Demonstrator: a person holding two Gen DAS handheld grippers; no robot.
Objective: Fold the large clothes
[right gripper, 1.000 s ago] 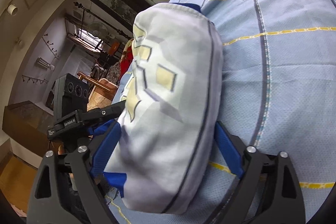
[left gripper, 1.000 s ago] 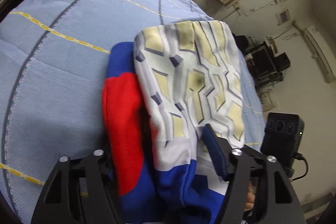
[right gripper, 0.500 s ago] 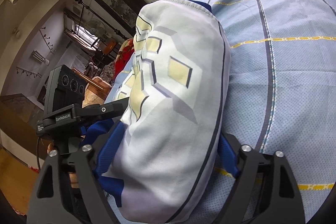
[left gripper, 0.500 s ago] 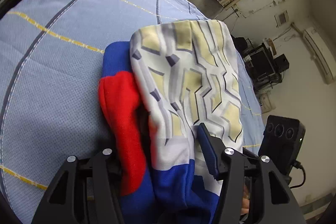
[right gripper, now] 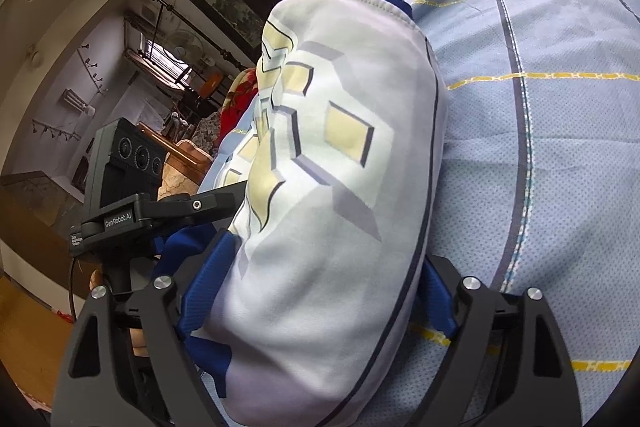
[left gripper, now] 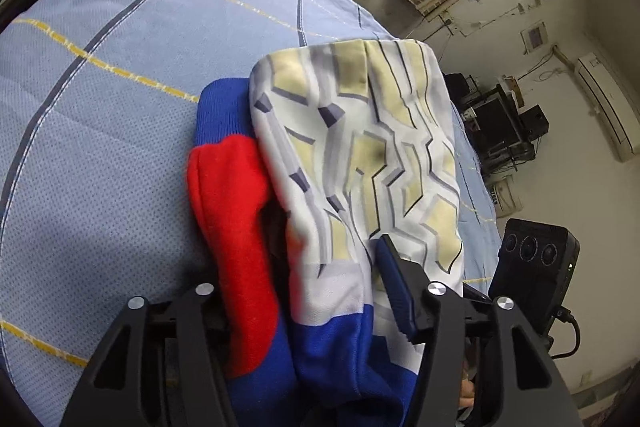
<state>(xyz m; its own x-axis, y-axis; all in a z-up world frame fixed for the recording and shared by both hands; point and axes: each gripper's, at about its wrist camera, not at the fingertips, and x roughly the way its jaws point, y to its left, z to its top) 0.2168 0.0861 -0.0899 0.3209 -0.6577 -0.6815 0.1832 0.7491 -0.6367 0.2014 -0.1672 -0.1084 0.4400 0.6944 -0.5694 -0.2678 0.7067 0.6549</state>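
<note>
Currently — folded garment (left gripper: 360,163) gripped from both ends on the bedsheet (left gripper: 100,115).
Left gripper (left gripper: 304,291) clenches the red-and-blue layers; right gripper (right gripper: 320,291), jaws just reopening slightly, brackets the white bundle — likely so the stacked folds stay together.

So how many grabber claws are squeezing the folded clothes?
2. The left gripper clamps the folded white-patterned, red and blue garment on one side; the right gripper grips the other.

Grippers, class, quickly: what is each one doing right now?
Left gripper: closed on the folded garment.
Right gripper: closed on the same garment.
</note>
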